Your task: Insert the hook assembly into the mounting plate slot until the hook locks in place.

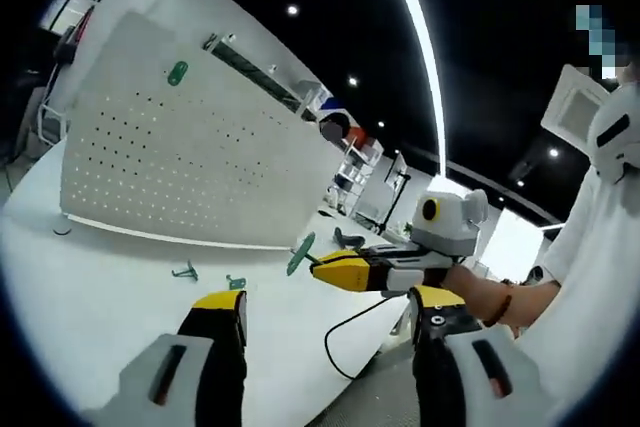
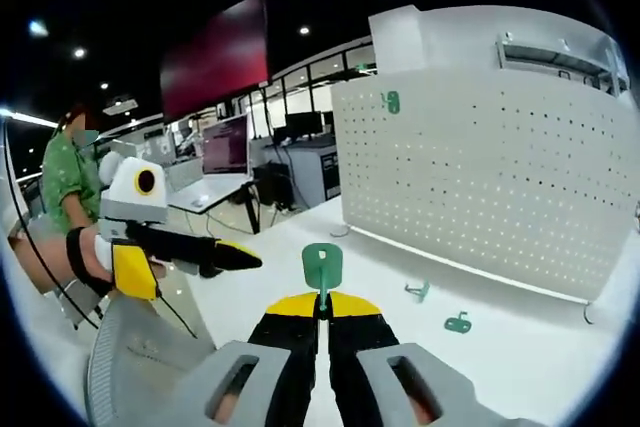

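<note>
A white perforated mounting plate stands upright on the white table, with one green hook hanging near its top edge. My right gripper is shut on the stem of a green hook assembly, held in the air well short of the plate. In the left gripper view the right gripper reaches in from the right. My left gripper is open and holds nothing; it also appears at the left. Two spare green hooks lie on the table before the plate.
A black cable loops over the table's near edge. Desks with a laptop, a red wall screen and a person in a green top are beyond the table. Shelving stands behind the plate.
</note>
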Tool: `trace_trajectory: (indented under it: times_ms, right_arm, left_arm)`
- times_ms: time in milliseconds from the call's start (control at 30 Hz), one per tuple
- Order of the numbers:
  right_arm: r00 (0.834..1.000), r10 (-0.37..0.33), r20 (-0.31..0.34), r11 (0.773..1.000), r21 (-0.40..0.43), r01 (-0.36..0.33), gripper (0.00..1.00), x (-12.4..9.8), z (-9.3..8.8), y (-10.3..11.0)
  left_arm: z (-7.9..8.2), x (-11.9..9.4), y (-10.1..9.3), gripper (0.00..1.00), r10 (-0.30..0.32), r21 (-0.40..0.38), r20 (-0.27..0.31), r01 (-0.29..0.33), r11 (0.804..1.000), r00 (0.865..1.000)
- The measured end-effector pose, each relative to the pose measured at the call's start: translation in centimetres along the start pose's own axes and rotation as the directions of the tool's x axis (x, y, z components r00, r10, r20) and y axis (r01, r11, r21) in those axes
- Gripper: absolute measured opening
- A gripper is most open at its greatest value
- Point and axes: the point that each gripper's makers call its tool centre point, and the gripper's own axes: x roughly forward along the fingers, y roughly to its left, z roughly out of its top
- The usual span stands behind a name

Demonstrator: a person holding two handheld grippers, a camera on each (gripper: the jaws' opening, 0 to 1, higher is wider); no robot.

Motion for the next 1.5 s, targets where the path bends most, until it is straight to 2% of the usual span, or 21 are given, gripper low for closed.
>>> trace_trajectory:
  times_ms: [167, 400, 900, 1300, 1500]
  right_arm:
    - [0.999, -0.036, -0.01, 0.999, 0.013, 0.036, 0.01, 0.6, 0.3, -0.5]
    - [0.997, -0.08, -0.003, 0.996, 0.042, 0.08, 0.01, 1.2, 1.3, -1.1]
    - [0.987, -0.16, 0.003, 0.985, 0.064, 0.159, 0.01, 2.9, 4.1, -2.9]
    - [0.977, -0.211, 0.009, 0.976, 0.063, 0.21, 0.01, 4.7, 6.7, -4.5]
    - [0.973, -0.23, 0.018, 0.971, 0.073, 0.228, 0.01, 5.5, 7.9, -5.0]
  left_arm:
    - [0.5, -1.0, 0.9, 0.7, 0.05, 0.111, -0.005, -0.049, 0.993, 0.999]
    - [0.8, -2.0, 2.1, 0.74, 0.089, 0.185, -0.014, -0.085, 0.979, 0.996]
    - [1.4, -2.4, 3.4, 0.86, 0.102, 0.278, -0.038, -0.087, 0.957, 0.994]
    - [2.1, -2.3, 3.8, 0.87, 0.073, 0.316, -0.036, -0.058, 0.947, 0.997]
    - [2.6, -2.5, 4.1, 0.89, 0.073, 0.353, -0.039, -0.055, 0.934, 0.997]
